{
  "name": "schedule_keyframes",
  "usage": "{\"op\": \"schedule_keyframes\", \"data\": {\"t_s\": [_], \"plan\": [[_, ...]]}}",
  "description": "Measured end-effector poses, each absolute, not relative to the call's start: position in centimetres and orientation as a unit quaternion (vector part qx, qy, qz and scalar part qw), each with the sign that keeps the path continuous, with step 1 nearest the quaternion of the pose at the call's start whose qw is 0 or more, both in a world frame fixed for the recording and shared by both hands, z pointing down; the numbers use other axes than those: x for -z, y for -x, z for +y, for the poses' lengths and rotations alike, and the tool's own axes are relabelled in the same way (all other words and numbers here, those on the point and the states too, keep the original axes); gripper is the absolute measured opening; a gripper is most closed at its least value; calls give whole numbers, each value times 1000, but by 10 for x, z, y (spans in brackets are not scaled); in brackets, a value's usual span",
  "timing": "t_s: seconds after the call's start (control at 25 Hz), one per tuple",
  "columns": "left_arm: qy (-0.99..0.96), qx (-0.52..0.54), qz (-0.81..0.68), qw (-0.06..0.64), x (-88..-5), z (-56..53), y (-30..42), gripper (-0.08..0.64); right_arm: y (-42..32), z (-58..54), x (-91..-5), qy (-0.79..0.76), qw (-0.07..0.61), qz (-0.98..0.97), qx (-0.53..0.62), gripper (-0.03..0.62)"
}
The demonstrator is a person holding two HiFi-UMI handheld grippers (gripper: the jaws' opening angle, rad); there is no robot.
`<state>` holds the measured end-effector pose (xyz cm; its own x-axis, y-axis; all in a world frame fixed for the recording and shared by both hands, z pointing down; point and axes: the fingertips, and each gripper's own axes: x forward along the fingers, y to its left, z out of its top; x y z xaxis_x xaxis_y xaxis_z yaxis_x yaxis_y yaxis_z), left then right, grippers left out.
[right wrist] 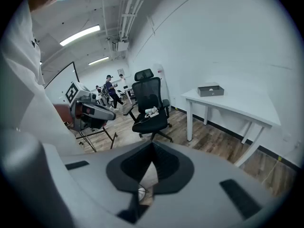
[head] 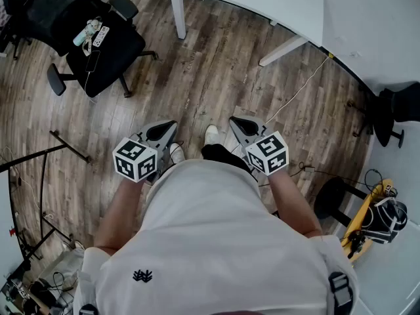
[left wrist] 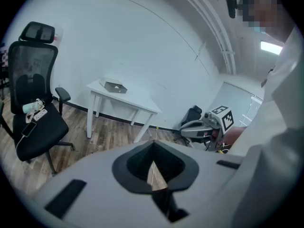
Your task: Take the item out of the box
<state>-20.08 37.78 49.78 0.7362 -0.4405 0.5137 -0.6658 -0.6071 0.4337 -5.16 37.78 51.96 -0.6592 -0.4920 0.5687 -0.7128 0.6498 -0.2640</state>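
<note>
Close against the person's white shirt [head: 216,241], the left gripper [head: 169,128] and right gripper [head: 236,123] are held with jaws pressed together, empty. The box [left wrist: 115,86] is set on the white table [left wrist: 137,101], well apart from both; its contents cannot be made out. Open wood floor [head: 210,64] is left between, bounded by an office chair [head: 92,38].

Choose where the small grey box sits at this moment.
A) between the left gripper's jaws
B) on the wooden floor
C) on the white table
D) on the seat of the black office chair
C: the left gripper view shows the grey box resting on top of the white table by the wall, and the right gripper view shows it there too.
</note>
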Motion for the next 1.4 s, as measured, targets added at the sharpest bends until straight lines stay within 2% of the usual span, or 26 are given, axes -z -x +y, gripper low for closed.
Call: {"op": "schedule_keyframes", "data": {"t_s": [0.36,0.68,0.72,0.8,0.84,1.08,1.4], "plan": [[-879,-199,-316,297,-492,318,138,6,-6,337,-534,-313,238,-888,-239,6],[-883,-188,-300,308,-487,275,110,6,-32,290,-536,-357,192,-876,-261,11],[-884,-186,-298,309,-489,265,110,6,-31,280,-536,-363,189,-874,-262,16],[-887,-184,-289,309,-494,242,110,7,-28,262,-536,-370,189,-871,-263,90],[-889,-183,-285,308,-498,229,110,7,-27,254,-536,-373,191,-869,-262,97],[-895,-179,-283,296,-499,127,111,9,-26,187,-526,-408,199,-849,-272,85],[-902,-185,-260,291,-506,13,115,57,-14,99,-508,-449,198,-831,-262,71]]}}
